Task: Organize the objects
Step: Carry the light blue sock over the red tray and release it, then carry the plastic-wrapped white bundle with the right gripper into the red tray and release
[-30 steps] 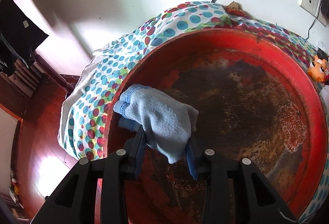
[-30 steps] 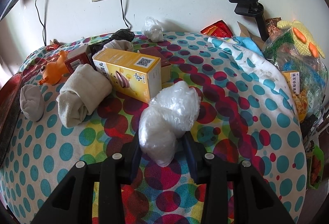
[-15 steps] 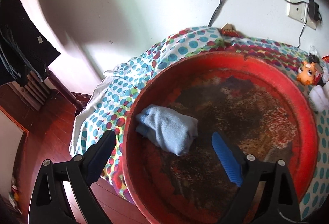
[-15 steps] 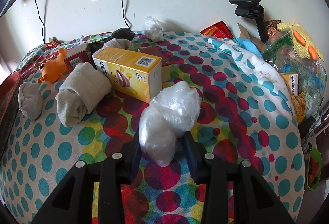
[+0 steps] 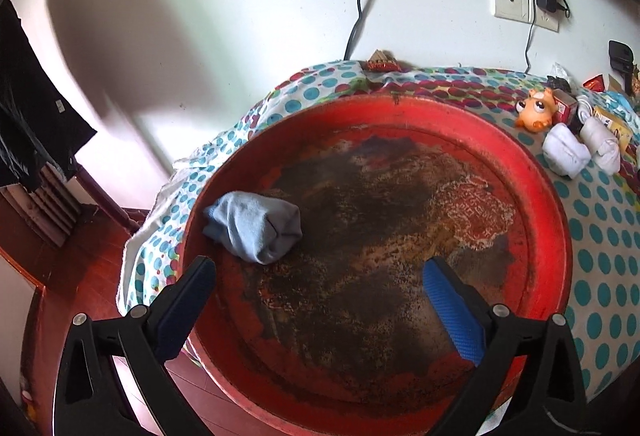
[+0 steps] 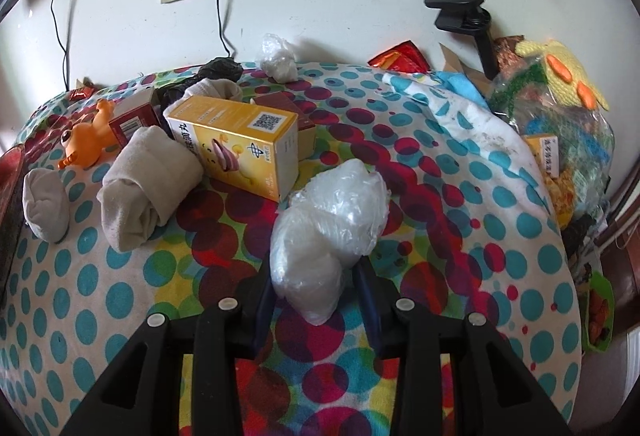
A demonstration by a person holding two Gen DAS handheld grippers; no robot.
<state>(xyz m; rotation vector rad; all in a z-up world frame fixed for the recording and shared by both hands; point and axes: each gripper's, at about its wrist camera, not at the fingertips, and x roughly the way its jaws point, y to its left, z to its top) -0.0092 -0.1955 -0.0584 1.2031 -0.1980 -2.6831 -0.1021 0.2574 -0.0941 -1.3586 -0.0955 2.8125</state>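
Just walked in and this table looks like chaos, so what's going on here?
Someone is tidying with a gripper in each hand. The left gripper is open above a big red tray, where a rolled blue sock lies by itself near the rim. The right gripper is shut on a crumpled clear plastic bag, held over the spotted tablecloth. A yellow box, pale rolled socks and an orange toy lie on the cloth.

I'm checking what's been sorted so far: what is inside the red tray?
Only a rolled blue sock lies inside the red tray, near its left rim, beyond the open left gripper. The rest shows worn, dark-stained bottom. The tray's nearest edge is hidden behind the gripper's fingers.
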